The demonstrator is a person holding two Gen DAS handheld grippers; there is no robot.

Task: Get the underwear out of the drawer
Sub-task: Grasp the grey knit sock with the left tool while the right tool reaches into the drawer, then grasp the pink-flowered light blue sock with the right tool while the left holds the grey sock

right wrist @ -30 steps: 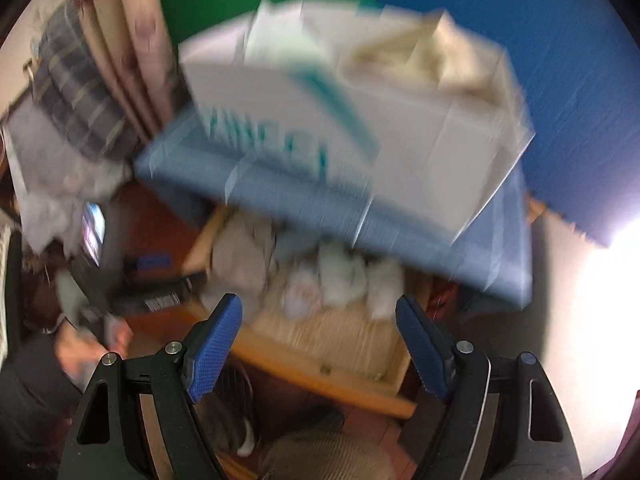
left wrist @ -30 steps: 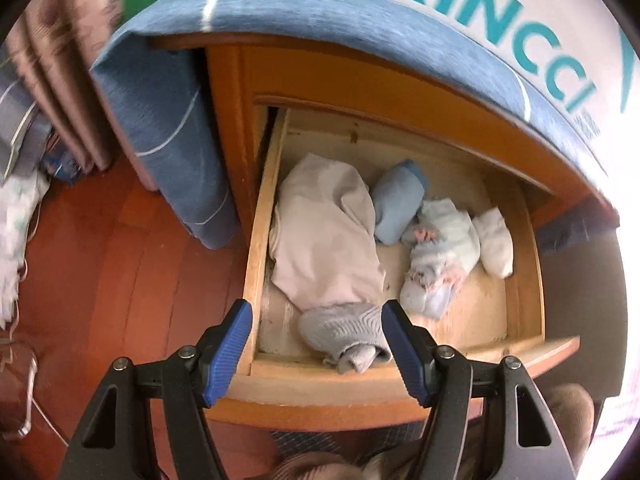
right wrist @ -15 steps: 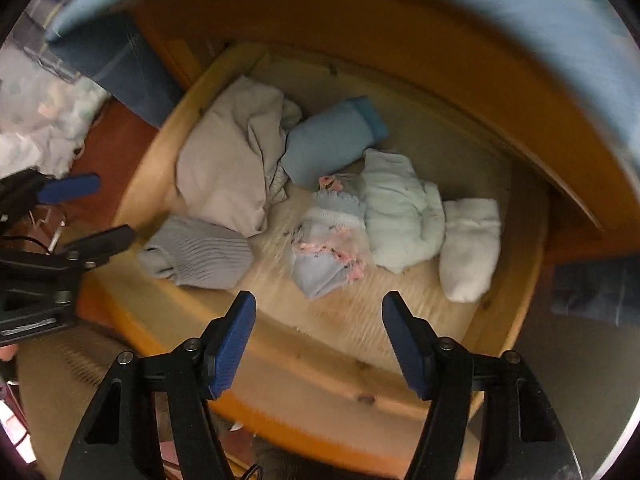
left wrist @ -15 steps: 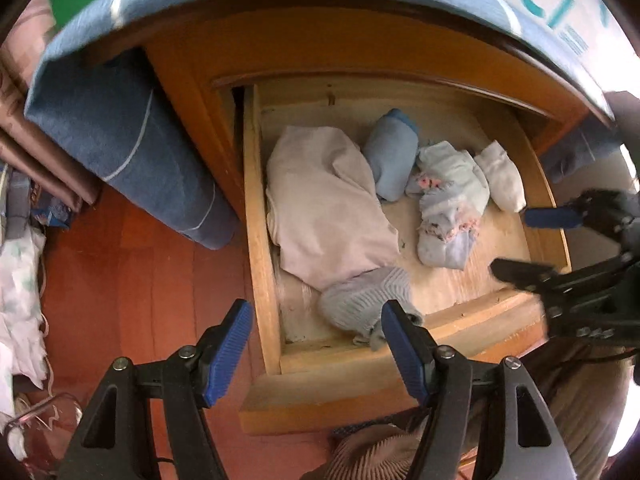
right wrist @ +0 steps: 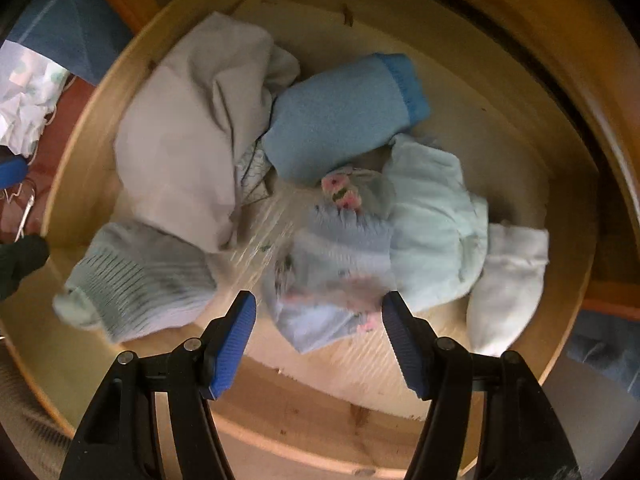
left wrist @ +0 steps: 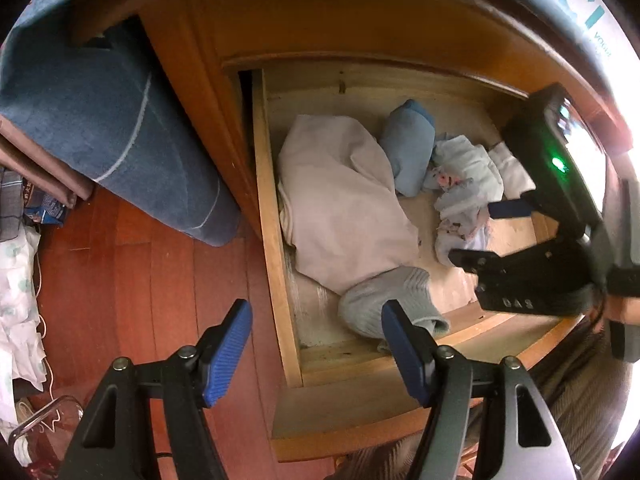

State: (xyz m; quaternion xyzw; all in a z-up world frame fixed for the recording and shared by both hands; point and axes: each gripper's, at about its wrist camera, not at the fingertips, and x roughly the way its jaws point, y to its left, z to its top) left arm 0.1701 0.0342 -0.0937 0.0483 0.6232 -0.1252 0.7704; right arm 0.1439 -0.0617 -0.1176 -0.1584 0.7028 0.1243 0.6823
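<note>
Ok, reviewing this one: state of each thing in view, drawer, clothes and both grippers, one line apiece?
Drawer: pulled open, clothes inside.
Beige garment: crumpled, lying in the drawer.
Blue roll: rolled up, untouched.
Grey ribbed roll: rolled, at the drawer front.
Floral underwear: bunched, between the right fingers, not gripped.
White roll: folded, untouched.
Left gripper: open, empty.
Right gripper: open, above the floral underwear.

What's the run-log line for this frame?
stage: reach | drawer: open | right gripper: open, above pale blue underwear, not touching | left gripper: open, empty, over drawer's front corner
</note>
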